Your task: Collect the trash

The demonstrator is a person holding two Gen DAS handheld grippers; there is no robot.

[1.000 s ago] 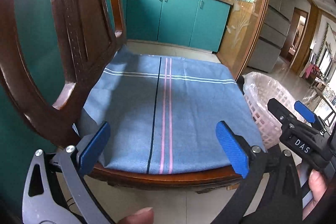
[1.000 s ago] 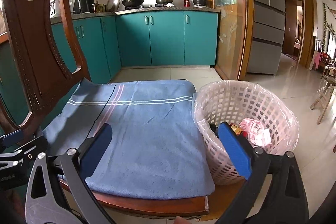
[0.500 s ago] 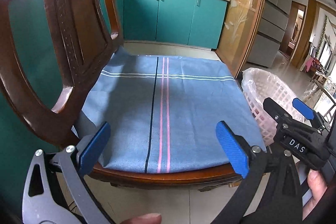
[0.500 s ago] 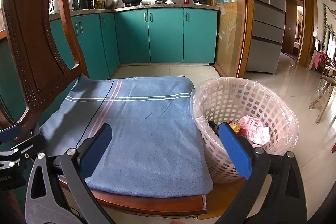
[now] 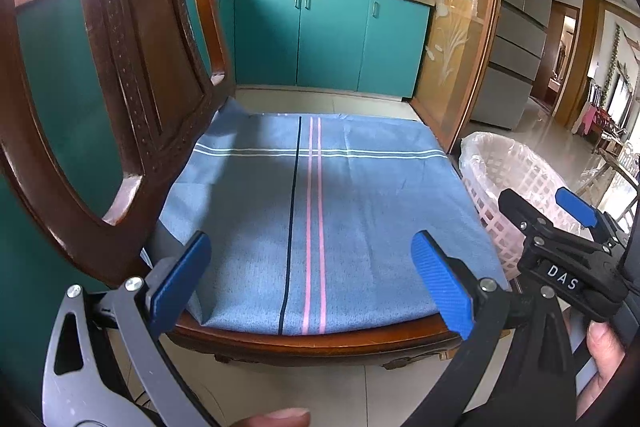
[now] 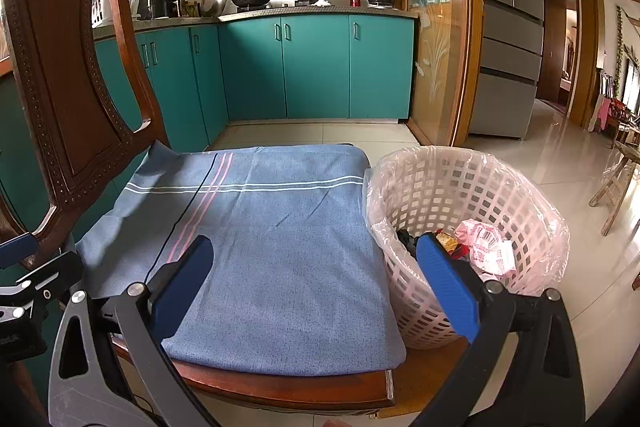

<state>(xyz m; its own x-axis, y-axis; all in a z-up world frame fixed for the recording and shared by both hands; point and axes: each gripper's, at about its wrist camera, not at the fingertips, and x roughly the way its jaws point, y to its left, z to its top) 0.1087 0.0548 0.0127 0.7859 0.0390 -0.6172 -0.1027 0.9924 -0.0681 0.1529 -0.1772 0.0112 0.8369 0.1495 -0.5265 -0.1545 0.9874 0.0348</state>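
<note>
Left gripper (image 5: 310,277): jaws stood wide apart and empty, held low in front of the chair seat, its blue pads (image 5: 442,283) framing the striped middle of the cloth
Right gripper (image 6: 316,285): jaws likewise spread and holding nothing; its right pad (image 6: 448,287) overlapped the near rim of the basket in the right wrist view
Trash (image 6: 486,251): a crumpled pink-and-white wrapper with darker scraps beside it, lying inside the basket, low against its near wall
Basket (image 6: 516,187): a white lattice bin lined with a clear bag, upright, touching or just beside the right edge of the seat; which of the two could not be told
Cloth (image 5: 360,211): a blue cloth with pink, dark and white stripes, spread flat over the seat; no loose litter showed on it
Chair (image 5: 120,75): carved dark wood, its back rising on the left of both views
Governing relation: the basket lay forward and to the right of both grippers, and the right gripper was the nearer, directly beside it; the left gripper faced only bare cloth
Judgement: with nothing visible to pick up on the seat, collection here appeared finished or nearly so; any further piece would have to be found outside these views
</note>
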